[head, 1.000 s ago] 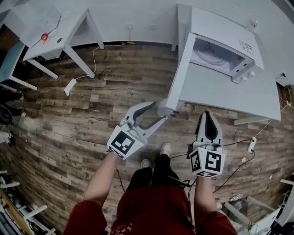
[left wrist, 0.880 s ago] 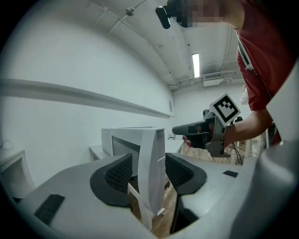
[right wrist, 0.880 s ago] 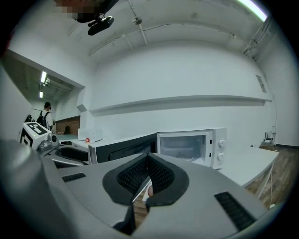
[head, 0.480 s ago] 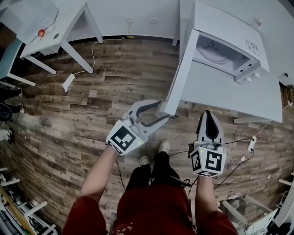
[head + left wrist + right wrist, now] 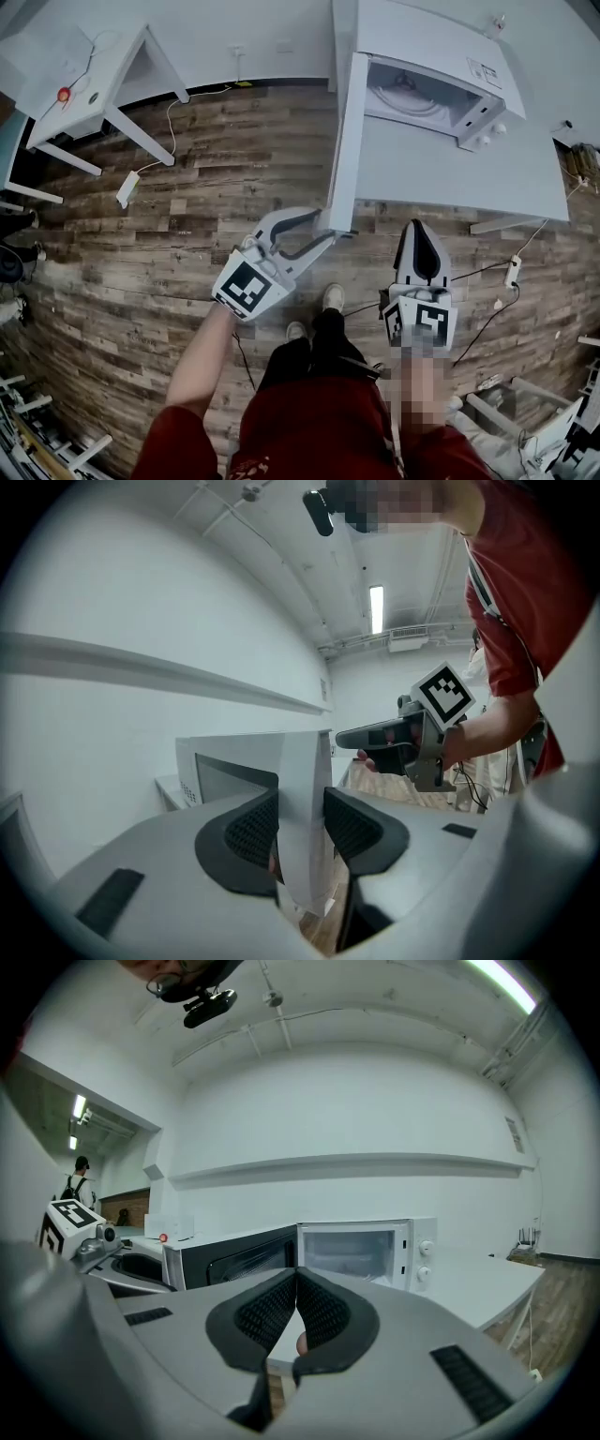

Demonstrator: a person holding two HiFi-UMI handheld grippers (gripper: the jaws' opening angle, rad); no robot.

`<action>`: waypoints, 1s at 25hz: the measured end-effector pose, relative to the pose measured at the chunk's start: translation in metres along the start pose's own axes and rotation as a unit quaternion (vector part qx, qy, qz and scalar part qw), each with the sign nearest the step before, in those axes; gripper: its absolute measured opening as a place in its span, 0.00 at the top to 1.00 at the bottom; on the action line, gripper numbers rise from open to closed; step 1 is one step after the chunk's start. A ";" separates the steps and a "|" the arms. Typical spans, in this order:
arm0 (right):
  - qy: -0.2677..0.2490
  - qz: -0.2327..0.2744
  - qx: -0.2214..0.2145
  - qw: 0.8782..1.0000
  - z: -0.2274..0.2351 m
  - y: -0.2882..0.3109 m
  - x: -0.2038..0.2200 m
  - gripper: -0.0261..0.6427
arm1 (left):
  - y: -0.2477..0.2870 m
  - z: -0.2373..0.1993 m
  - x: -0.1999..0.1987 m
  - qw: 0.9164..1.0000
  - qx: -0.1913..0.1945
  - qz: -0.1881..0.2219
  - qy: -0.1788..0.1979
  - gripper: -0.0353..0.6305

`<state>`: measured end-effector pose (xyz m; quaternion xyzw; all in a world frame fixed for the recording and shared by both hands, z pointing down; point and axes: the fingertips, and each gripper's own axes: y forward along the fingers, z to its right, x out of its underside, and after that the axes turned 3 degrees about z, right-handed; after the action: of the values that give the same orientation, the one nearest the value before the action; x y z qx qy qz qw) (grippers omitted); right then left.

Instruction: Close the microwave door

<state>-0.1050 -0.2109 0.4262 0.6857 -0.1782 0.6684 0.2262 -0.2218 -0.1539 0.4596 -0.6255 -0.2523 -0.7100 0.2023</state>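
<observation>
Apparently, a turntable (image 5: pixel 410 99) inside open microwave (image 5: pixel 427 33).

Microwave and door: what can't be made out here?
- Lower edge of the microwave door: left gripper view, cut off behind the left claw, whose jaws have just been closing on it.
- Door's free end: head view, partly covered by that claw's fingers.
- Dial markings on the microwave: right gripper view, too small.

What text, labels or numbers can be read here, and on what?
No text is legible in any view.
Sticker on the microwave top: print too small to read.
Square markers on the left tool and right tool: patterns only, no words.
</observation>
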 end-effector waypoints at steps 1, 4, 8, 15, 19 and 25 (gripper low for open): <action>0.000 0.000 0.007 1.000 0.004 -0.004 -0.001 0.92 | 0.003 0.003 -0.001 1.000 0.002 0.000 0.001 0.69; 0.001 0.003 0.029 1.000 0.016 -0.018 -0.003 0.92 | 0.015 0.012 -0.003 1.000 0.007 0.005 -0.003 0.70; 0.000 0.003 0.059 0.998 0.037 -0.035 -0.004 0.92 | 0.032 0.023 -0.006 1.000 0.013 0.011 -0.004 0.70; 0.006 0.007 0.099 0.995 0.078 -0.053 -0.002 0.92 | 0.070 0.045 -0.012 0.999 0.036 0.019 -0.002 0.71; 0.011 0.011 0.119 0.993 0.104 -0.056 -0.004 0.92 | 0.094 0.055 -0.018 0.999 0.045 0.023 0.002 0.71; 0.017 0.014 0.143 0.990 0.143 -0.057 -0.004 0.92 | 0.141 0.068 -0.024 0.999 0.045 0.022 -0.010 0.72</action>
<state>0.0461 -0.2420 0.4175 0.6971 -0.0865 0.7015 0.1201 -0.0795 -0.2245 0.4572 -0.6283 -0.2721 -0.6872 0.2429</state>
